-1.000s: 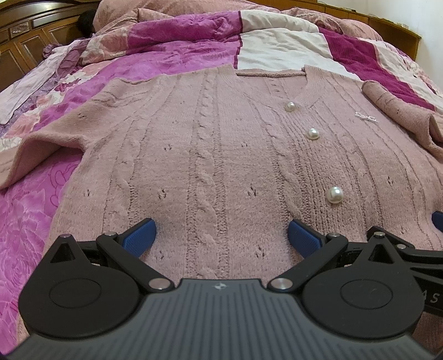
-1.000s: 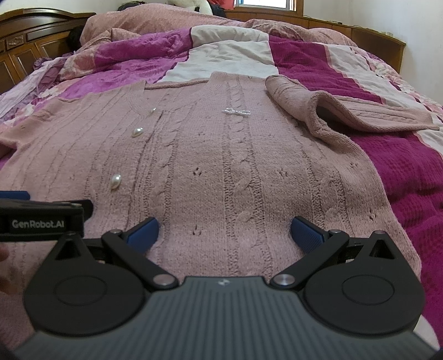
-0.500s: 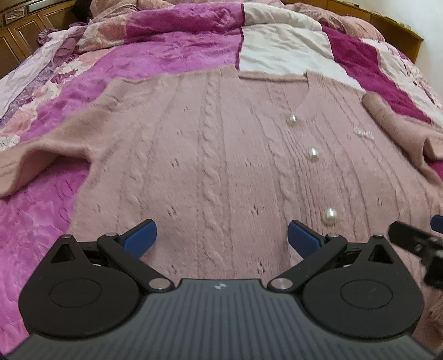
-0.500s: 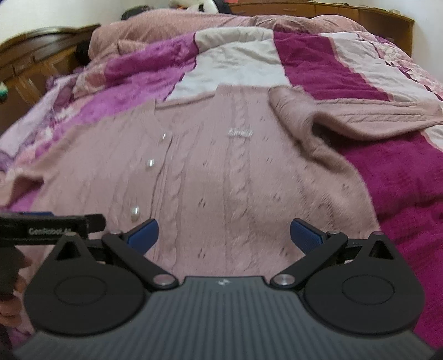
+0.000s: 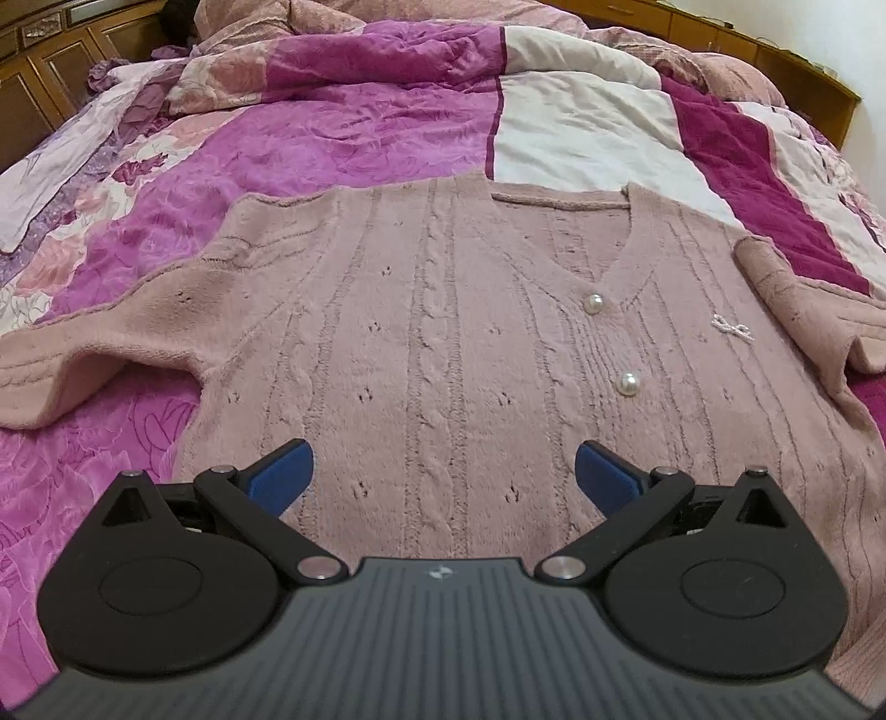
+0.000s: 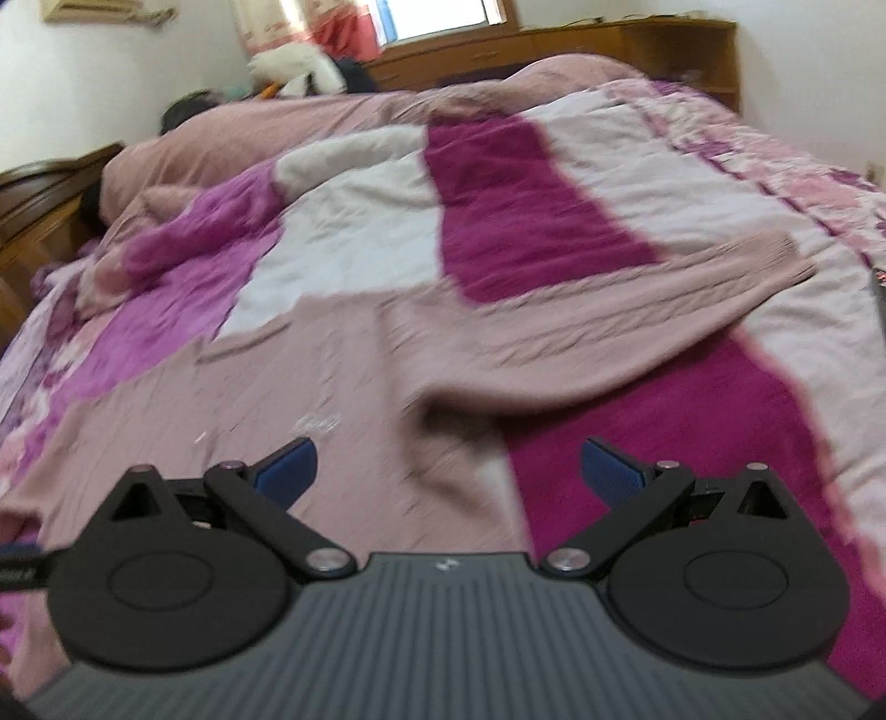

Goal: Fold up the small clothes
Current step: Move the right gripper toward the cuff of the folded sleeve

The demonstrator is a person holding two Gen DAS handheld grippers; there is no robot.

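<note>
— So, where does the cardigan [image 5: 443, 343] lie?

— Flat and face up on the patchwork quilt [image 5: 343, 138] that covers the bed, neckline toward the far side. It is a dusty-pink cable-knit with a V-neck.

— Any details on the front?

— Two pearl buttons [image 5: 629, 384] show down the placket in the left wrist view, and a small pale bow [image 5: 732, 327] is sewn on the chest beside them.

— And the sleeves?

— One sleeve [image 5: 83, 371] stretches out toward the quilt's left edge and lies flat there. The other sleeve [image 6: 637, 321] is bent across a magenta patch toward the quilt's right edge; the right wrist view is motion-blurred, so its knit pattern is hard to read.

— How does the left gripper [image 5: 443, 471] stand?

— Its jaws are spread wide with nothing between them, over the lower body of the cardigan. Whether the blue pads [image 5: 279, 475] touch the knit I cannot tell.

— The right gripper [image 6: 446, 468]?

— Also spread wide and holding nothing, over the cardigan's side where the bent sleeve begins. Its right pad sits over the magenta quilt, its left one over pink knit.

— Anything beyond the quilt?

— A wooden headboard [image 6: 50, 194] on the left, a stuffed toy [image 6: 288, 69] near a window [image 6: 437, 16], and wooden cabinets [image 5: 720, 39] along the far edge.
</note>
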